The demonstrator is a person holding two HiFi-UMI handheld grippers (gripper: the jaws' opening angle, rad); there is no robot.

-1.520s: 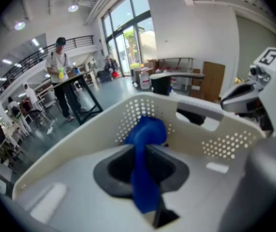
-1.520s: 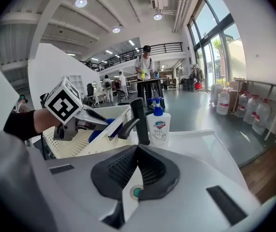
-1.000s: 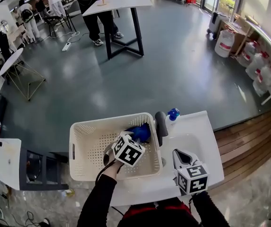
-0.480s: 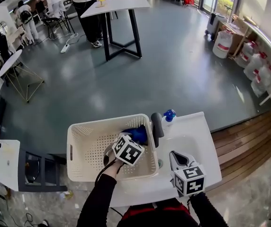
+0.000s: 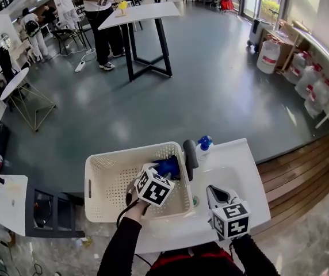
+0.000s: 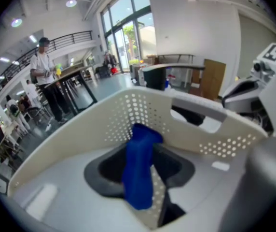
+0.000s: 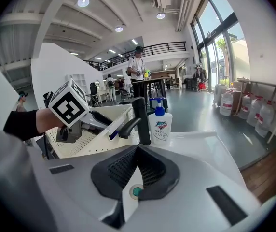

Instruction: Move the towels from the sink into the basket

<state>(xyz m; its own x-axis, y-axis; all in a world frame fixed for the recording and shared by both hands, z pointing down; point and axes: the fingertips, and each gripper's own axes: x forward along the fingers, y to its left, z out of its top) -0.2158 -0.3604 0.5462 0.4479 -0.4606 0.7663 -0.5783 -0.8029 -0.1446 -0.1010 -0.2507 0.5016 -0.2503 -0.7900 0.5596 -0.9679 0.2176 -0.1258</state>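
My left claw, inside the white perforated plastic basket, jaws opening around a blue cloth towel; right claw closed, empty.

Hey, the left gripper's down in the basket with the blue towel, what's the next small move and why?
Probably let the left gripper finish opening, then lift it straight up. Its jaws are opening with the blue towel hanging between them, already inside the basket, so the towel should drop free there.
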